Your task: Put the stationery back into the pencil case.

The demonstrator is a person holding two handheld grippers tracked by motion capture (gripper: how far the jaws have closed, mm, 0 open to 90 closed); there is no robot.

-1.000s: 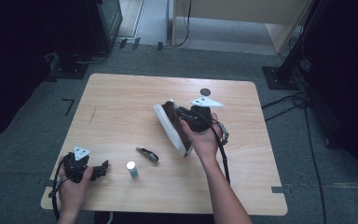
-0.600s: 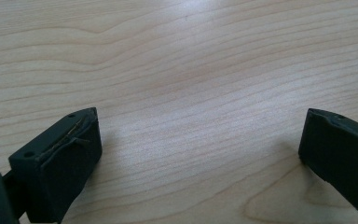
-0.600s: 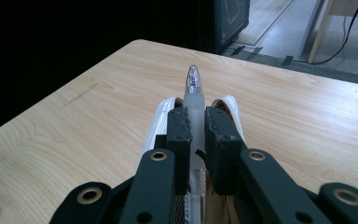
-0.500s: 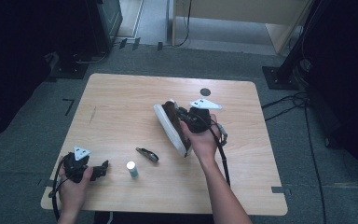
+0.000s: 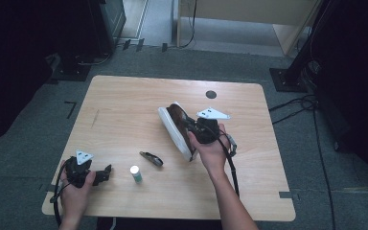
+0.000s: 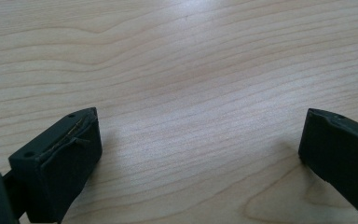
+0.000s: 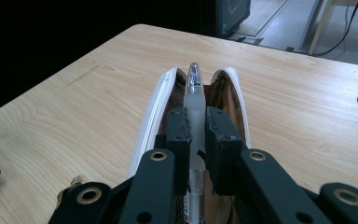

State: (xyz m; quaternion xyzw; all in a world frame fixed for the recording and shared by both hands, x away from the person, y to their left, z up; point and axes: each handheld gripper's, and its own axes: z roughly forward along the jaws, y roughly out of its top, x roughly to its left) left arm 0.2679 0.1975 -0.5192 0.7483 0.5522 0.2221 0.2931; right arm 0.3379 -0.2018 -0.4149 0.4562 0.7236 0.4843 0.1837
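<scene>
Nothing has moved: right gripper clamps translucent pen

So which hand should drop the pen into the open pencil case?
The right. Its hand-held gripper is already shut on the pen, right above the open pencil case. The left hand-held gripper sits open and empty near the table's corner.

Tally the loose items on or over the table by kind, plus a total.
Pencil case, white and brown, open: 1
Pen, clamped in the right gripper over the case: 1
Small dark item lying on the table: 1
Small white-capped tube, upright: 1
Total: 4
</scene>
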